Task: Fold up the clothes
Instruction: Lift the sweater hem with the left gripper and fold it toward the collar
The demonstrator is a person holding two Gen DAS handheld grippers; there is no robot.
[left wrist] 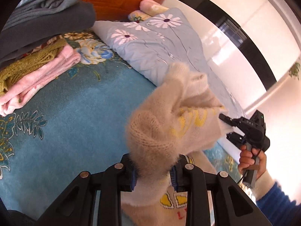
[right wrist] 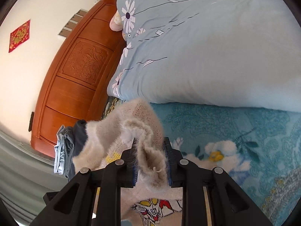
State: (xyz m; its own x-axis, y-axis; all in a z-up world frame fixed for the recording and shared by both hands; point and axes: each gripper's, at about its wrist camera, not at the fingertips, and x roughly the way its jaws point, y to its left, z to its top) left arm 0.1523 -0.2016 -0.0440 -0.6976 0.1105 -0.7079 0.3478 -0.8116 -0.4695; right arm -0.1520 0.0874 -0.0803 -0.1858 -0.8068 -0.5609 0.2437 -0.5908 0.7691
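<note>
A fuzzy beige knitted sweater (left wrist: 169, 124) with yellow and red pattern is held up above the bed. My left gripper (left wrist: 154, 171) is shut on a bunched edge of it. My right gripper (right wrist: 150, 162) is shut on another fold of the sweater (right wrist: 135, 131). In the left wrist view the right gripper (left wrist: 228, 123) shows at the right, held by a hand, pinching the sweater's far edge. More of the sweater hangs below both grippers.
The bed has a teal flowered blanket (left wrist: 75, 113). A light blue quilt with daisies (left wrist: 150, 43) lies beyond it. A stack of folded clothes (left wrist: 37, 56), pink, olive and grey, sits at the left. An orange wooden headboard (right wrist: 75, 75) stands behind.
</note>
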